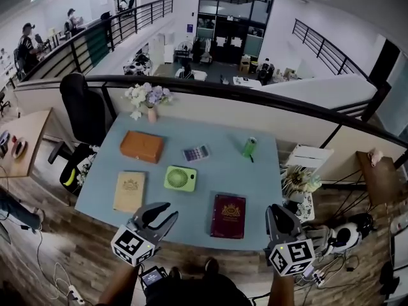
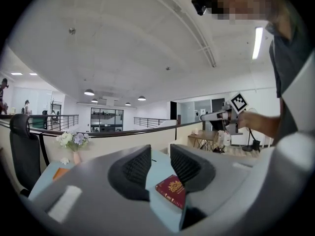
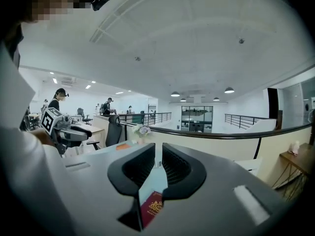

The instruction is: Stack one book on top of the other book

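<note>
On the table [image 1: 223,171], maroon book [image 1: 228,215] and tan book [image 1: 129,191] lie apart; left tongs [image 1: 171,210] slightly parted, empty; right tongs [image 1: 275,208] closed, empty

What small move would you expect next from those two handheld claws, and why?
Probably the right gripper opens its jaws and dips toward the maroon book: its jaws are together, it hovers just right of that book, and the tan book lies apart, flat on the table.
</note>
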